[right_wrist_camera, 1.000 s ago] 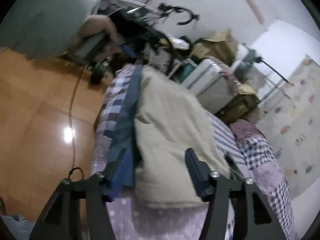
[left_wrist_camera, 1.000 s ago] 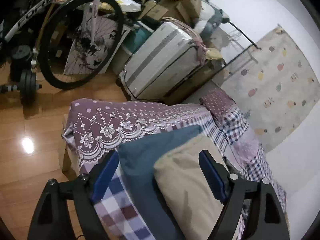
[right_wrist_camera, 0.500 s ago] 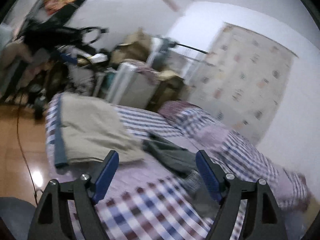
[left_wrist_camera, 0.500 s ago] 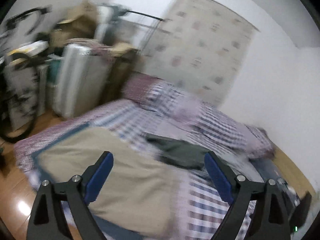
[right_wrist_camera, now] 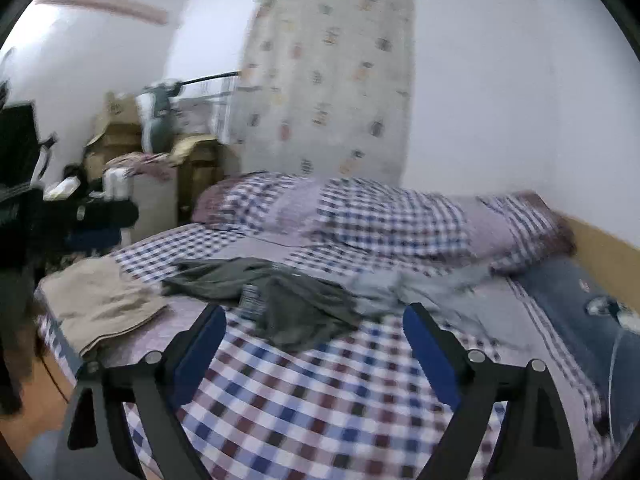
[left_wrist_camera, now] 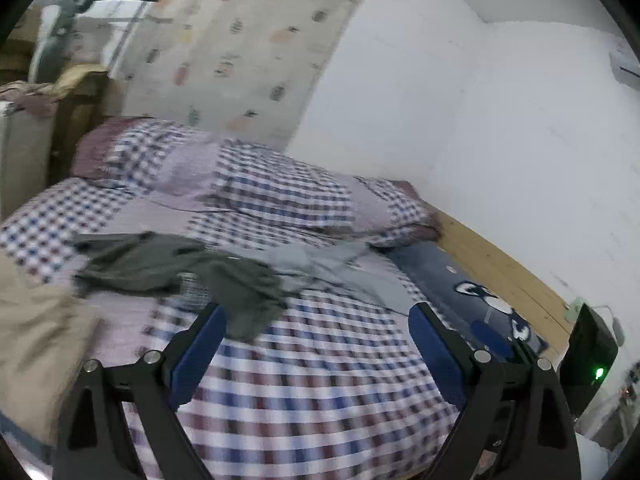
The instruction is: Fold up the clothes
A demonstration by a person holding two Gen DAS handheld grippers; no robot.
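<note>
Both the left gripper (left_wrist_camera: 316,340) and the right gripper (right_wrist_camera: 314,340) hang spread wide and empty above the checked bed (right_wrist_camera: 320,412). A crumpled dark green garment (right_wrist_camera: 296,300) lies mid-bed, a pale grey garment (right_wrist_camera: 404,288) touching it. A folded beige garment (right_wrist_camera: 100,300) sits at the left edge. Checked pillows (right_wrist_camera: 380,220) line the far edge.

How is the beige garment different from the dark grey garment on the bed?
The beige garment is folded flat with neat edges; the dark grey garment is crumpled and spread out. The beige one lies at the bed's left edge; the grey one lies near the middle. Both rest on the checked bedcover, untouched by either tongs.
</note>
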